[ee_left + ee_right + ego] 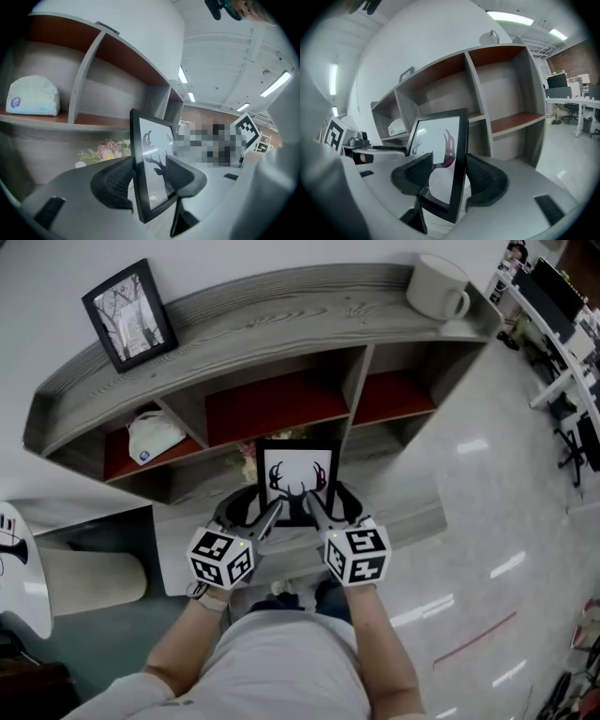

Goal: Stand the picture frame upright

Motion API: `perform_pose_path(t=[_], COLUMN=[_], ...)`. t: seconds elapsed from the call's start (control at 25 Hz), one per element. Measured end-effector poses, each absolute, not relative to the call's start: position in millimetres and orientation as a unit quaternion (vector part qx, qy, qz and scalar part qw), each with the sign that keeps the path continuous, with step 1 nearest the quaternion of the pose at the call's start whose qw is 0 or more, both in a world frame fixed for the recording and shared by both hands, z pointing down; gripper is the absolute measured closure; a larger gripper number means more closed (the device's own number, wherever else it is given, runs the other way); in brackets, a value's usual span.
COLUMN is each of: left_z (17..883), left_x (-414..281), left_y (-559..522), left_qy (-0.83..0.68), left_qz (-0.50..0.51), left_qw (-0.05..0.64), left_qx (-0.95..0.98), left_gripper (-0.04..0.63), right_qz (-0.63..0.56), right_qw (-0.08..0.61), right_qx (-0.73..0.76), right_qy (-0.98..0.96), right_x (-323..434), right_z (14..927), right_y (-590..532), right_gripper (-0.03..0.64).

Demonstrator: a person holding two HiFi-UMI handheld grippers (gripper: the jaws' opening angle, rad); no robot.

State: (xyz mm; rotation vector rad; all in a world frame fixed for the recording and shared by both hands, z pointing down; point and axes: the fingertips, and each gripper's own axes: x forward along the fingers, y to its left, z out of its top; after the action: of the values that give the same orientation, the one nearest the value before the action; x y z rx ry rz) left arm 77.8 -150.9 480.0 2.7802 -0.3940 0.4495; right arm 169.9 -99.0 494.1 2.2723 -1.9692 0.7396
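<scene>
- Black-rimmed picture frame [298,482], antler print under glass, is held nearly upright in front of the grey wood shelf unit [281,324], level with the low middle opening. Whether its bottom edge touches the ledge yet, I cannot tell.
- Left gripper [147,180] is clamped on the frame's left rail, one pad on the glass face and one on the back. Right gripper [449,176] is clamped the same way on the right rail. Neither has anything else between its jaws.
- Risk: slip. The front pads bear on smooth glass low on the rails, so the tall upper part could tip forward or back if the grip loosens.
- Risk: twist. With two clamps on opposite rails, one hand moving ahead of the other would rack the frame or lever the glass.
- Risk: no prop. No back stand shows in any view. If both grippers let go before the frame leans on something or a leg is out, it likely falls flat.
- Risk: uneven release. Opening one side first leaves the frame pivoting on the other clamp.
- Risk: neighbours. The flowers [105,151] sit just behind the frame on the low shelf, and a push inward could crush them.
- The second frame [129,315] and the mug [439,287] on top, and the white pack [155,437] in the left bay, are well apart and probably safe.
</scene>
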Motion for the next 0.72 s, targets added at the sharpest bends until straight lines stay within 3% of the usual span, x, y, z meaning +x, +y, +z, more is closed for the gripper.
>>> perform_pose_path(t=[0.72], left_z=[356], left_x=[83], left_y=[-180], left_qy=[-0.165], left_qz=[0.081], left_qw=[0.095], left_qx=[0.978], left_gripper=[0.380], right_qz=[0.157], right_qw=[0.008], right_qx=[0.711], right_qy=[-0.685], right_x=[179], right_z=[368], right_y=[-130], right_gripper=[0.387])
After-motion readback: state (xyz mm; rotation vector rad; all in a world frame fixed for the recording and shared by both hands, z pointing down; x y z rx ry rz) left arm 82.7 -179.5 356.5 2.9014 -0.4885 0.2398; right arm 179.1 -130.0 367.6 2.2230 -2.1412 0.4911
